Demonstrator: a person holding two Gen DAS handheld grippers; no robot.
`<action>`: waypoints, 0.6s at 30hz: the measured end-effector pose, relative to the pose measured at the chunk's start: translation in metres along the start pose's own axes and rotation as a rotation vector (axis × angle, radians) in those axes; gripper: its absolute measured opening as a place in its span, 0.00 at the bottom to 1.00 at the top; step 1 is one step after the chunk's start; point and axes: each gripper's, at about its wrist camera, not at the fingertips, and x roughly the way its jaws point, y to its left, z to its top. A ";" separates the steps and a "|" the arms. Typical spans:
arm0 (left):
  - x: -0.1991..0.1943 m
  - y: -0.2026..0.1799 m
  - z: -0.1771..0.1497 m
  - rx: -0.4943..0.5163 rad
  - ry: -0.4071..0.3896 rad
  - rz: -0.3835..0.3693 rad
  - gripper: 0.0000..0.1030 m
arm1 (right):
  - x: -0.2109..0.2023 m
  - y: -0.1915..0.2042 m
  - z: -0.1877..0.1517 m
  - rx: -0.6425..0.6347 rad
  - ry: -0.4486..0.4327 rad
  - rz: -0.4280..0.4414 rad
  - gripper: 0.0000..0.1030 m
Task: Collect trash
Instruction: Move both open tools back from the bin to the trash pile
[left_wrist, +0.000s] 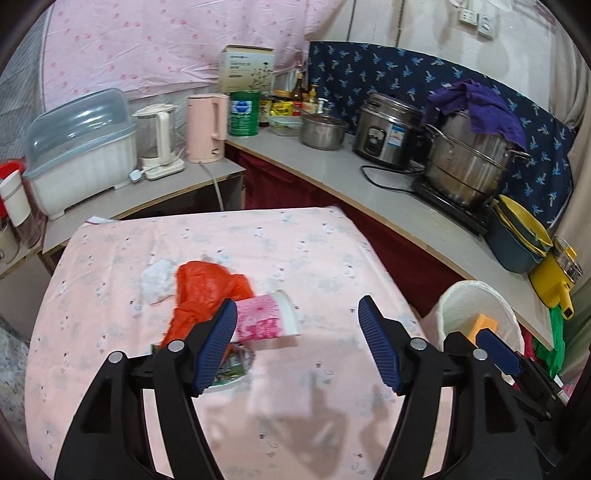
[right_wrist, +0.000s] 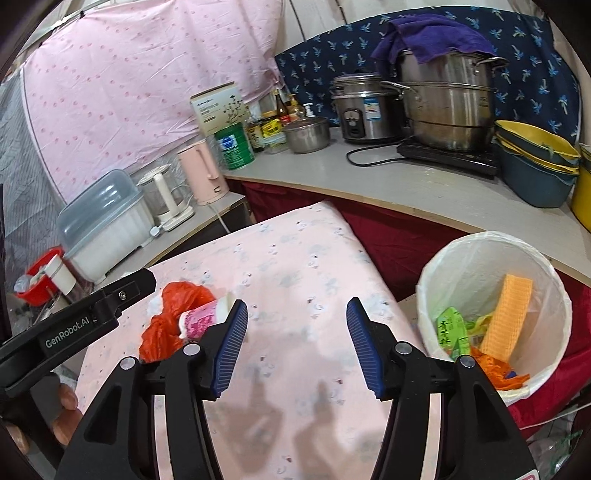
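On the pink tablecloth (left_wrist: 314, 251) lie a pink-and-white paper cup (left_wrist: 267, 319) on its side, an orange plastic bag (left_wrist: 203, 291), a crumpled white tissue (left_wrist: 159, 280) and a printed lid or wrapper (left_wrist: 236, 363). My left gripper (left_wrist: 297, 345) is open just above them, its left finger over the lid. My right gripper (right_wrist: 297, 343) is open and empty over bare cloth, with the cup (right_wrist: 201, 321) and bag (right_wrist: 170, 325) to its left. A white-lined trash bin (right_wrist: 491, 306) at the table's right holds an orange sponge, a green packet and orange plastic.
A kitchen counter (left_wrist: 369, 192) wraps behind the table with a steel steamer pot, rice cooker, small pot, bottles, pink kettle (left_wrist: 207, 127) and dish box (left_wrist: 81, 147). Stacked blue and yellow basins (right_wrist: 535, 166) stand near the bin. The left gripper's body (right_wrist: 74, 325) shows in the right wrist view.
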 end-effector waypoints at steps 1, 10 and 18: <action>0.000 0.007 -0.001 -0.009 0.003 0.008 0.63 | 0.003 0.005 -0.001 -0.004 0.005 0.006 0.55; 0.008 0.059 -0.011 -0.055 0.031 0.092 0.73 | 0.028 0.047 -0.012 -0.054 0.055 0.047 0.59; 0.036 0.087 -0.027 -0.046 0.113 0.136 0.76 | 0.055 0.069 -0.021 -0.082 0.099 0.063 0.63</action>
